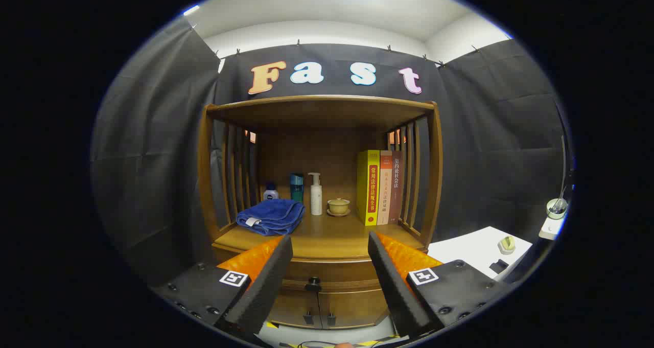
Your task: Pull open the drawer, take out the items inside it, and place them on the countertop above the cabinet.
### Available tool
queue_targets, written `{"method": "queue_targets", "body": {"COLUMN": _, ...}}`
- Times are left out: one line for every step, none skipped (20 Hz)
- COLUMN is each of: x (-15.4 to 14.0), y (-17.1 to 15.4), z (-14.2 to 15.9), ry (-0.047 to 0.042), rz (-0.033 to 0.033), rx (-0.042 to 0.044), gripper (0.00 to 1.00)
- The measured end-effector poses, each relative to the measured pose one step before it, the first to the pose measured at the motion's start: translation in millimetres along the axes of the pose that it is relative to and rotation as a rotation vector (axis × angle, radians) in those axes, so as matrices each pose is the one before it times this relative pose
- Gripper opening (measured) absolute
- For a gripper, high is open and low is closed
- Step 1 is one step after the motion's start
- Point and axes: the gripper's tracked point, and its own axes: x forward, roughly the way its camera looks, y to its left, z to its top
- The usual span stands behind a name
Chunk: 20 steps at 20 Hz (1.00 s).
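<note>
A wooden cabinet stands straight ahead, with a countertop (334,240) under an open shelf frame. Below the countertop the drawer (327,276) is closed, and its dark knob (313,284) sits between my fingers, some way beyond them. My gripper (329,251) is open, fingers wide apart with nothing held. What lies inside the drawer is hidden.
On the countertop lie a folded blue towel (271,217), a small bottle (270,191), a teal bottle (297,187), a white pump bottle (316,194), a small bowl (338,206) and three upright books (379,187). Two cabinet doors (319,309) sit under the drawer. A white table (477,248) stands to the right.
</note>
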Motion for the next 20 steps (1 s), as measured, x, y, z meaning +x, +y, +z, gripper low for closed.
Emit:
{"method": "queue_targets", "body": {"x": -0.87, "y": 0.13, "z": -0.88, "ry": -0.00030, "rz": 0.00203, "rx": -0.00155, "gripper": 0.98}}
{"method": "queue_targets", "body": {"x": 1.14, "y": 1.81, "z": -1.36, "ry": 0.00496, "rz": 0.00358, "rx": -0.00140, "gripper": 0.98}}
{"method": "queue_targets", "body": {"x": 1.28, "y": 1.43, "z": -0.95, "ry": 0.00455, "rz": 0.00331, "rx": -0.00041, "gripper": 0.98}}
{"method": "queue_targets", "body": {"x": -0.45, "y": -0.64, "z": -0.97, "ry": 0.00292, "rz": 0.00129, "rx": 0.00066, "gripper": 0.98}}
{"method": "queue_targets", "body": {"x": -1.47, "y": -0.24, "z": 0.16, "ry": -0.00100, "rz": 0.00090, "rx": 0.00147, "gripper": 0.98}}
{"method": "queue_targets", "body": {"x": -1.12, "y": -0.54, "z": 1.32, "ry": -0.00108, "rz": 0.00038, "rx": 0.00083, "gripper": 0.98}}
{"method": "queue_targets", "body": {"x": 0.76, "y": -0.08, "z": 0.96, "ry": -0.00172, "rz": -0.00006, "rx": 0.00028, "gripper": 0.98}}
{"method": "queue_targets", "body": {"x": 0.41, "y": -1.15, "z": 1.48, "ry": -0.00272, "rz": -0.00059, "rx": -0.00028, "gripper": 0.98}}
{"method": "queue_targets", "body": {"x": 0.87, "y": -0.81, "z": 0.25, "ry": -0.00145, "rz": -0.00186, "rx": -0.00055, "gripper": 0.98}}
{"method": "queue_targets", "body": {"x": 0.04, "y": -0.68, "z": 0.25, "ry": 0.00024, "rz": -0.00099, "rx": -0.00020, "gripper": 0.98}}
{"method": "queue_targets", "body": {"x": 0.55, "y": 0.02, "z": -0.17, "ry": 0.00066, "rz": -0.00001, "rx": 0.00056, "gripper": 0.98}}
{"method": "queue_targets", "body": {"x": 0.16, "y": 0.01, "z": -1.14, "ry": 0.00006, "rz": 0.00047, "rx": 0.00114, "gripper": 0.98}}
{"method": "queue_targets", "body": {"x": 0.08, "y": -0.08, "z": -0.89, "ry": 0.00180, "rz": 0.00124, "rx": 0.00069, "gripper": 0.98}}
{"method": "queue_targets", "body": {"x": 0.30, "y": 0.34, "z": -1.88, "ry": 0.00327, "rz": 0.00142, "rx": 0.00032, "gripper": 0.98}}
{"method": "queue_targets", "body": {"x": 0.55, "y": 0.57, "z": -1.34, "ry": 0.00251, "rz": 0.00156, "rx": -0.00022, "gripper": 0.98}}
{"method": "queue_targets", "body": {"x": 0.07, "y": 0.91, "z": -0.65, "ry": 0.00096, "rz": 0.00134, "rx": -0.00080, "gripper": 0.98}}
{"method": "queue_targets", "body": {"x": 1.01, "y": 0.37, "z": -1.61, "ry": -0.00119, "rz": 0.00176, "rx": -0.00069, "gripper": 0.98}}
{"method": "queue_targets", "body": {"x": 1.19, "y": 1.45, "z": -1.54, "ry": -0.00464, "rz": 0.00408, "rx": -0.00128, "gripper": 0.98}}
{"method": "queue_targets", "body": {"x": 1.41, "y": 1.72, "z": -0.95, "ry": -0.00816, "rz": 0.00468, "rx": -0.00182, "gripper": 0.98}}
{"method": "queue_targets", "body": {"x": 1.26, "y": 0.11, "z": -2.98, "ry": -0.00828, "rz": 0.00310, "rx": -0.00270, "gripper": 0.98}}
